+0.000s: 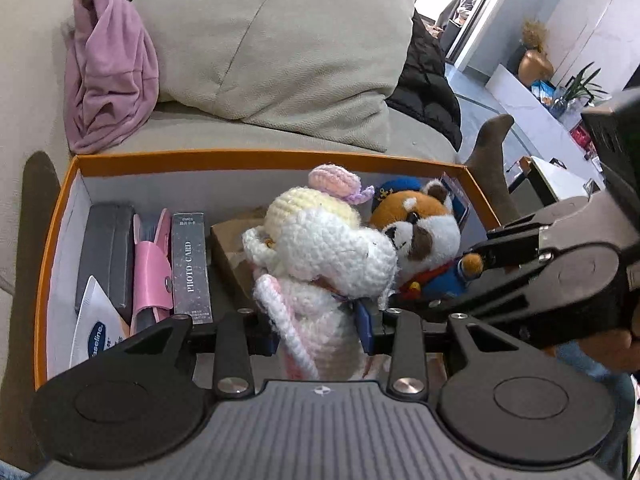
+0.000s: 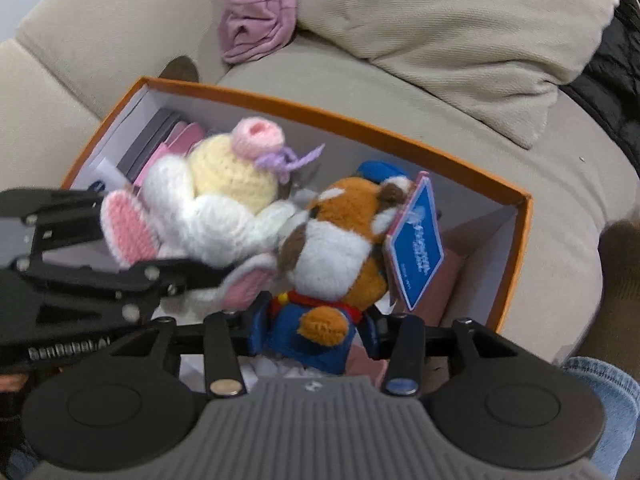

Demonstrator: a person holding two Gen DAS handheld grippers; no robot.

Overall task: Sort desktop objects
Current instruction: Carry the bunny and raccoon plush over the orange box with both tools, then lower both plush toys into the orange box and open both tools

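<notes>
- Beige sofa cushions (image 1: 256,40) fill the far side, with a crumpled pink cloth (image 1: 108,80) lying on the seat at far left and a black padded jacket (image 1: 428,80) at far right.
- On the seat sits your orange box (image 1: 256,155), open on top, white inside.
- Your left gripper (image 1: 322,334) is pinching the crocheted bunny (image 1: 320,248) low on its pale pink body, blue pads on either side of it; the white-and-cream head with the pink bun stands above the fingers, inside the box.
- From the right camera, that same left gripper (image 2: 224,274) comes in from the left edge, dark fingers running under the bunny's (image 2: 224,196) pink-lined ears.
- Your right gripper (image 2: 316,334) has the plush dog (image 2: 336,240) between its fingers at the blue jacket; the pads sit right against the cloth, and it reads as a grip on the dog.
- In the left camera, the right gripper (image 1: 476,264) reaches in from the right, its tips at the dog's (image 1: 420,236) orange paw.
- Bunny and dog are touching, heads pressed together in the right half of the box, the dog to the right.
- A blue tag (image 2: 416,236) hangs off the dog's right side.
- Along the left wall of the box stand a dark grey case (image 1: 106,252), a pink pouch (image 1: 152,268) and a dark box (image 1: 191,268) marked PHOTO CARD, side by side.
- A white sachet (image 1: 94,320) leans at the near left corner.
- A brown cardboard piece (image 1: 232,252) lies behind the bunny.
</notes>
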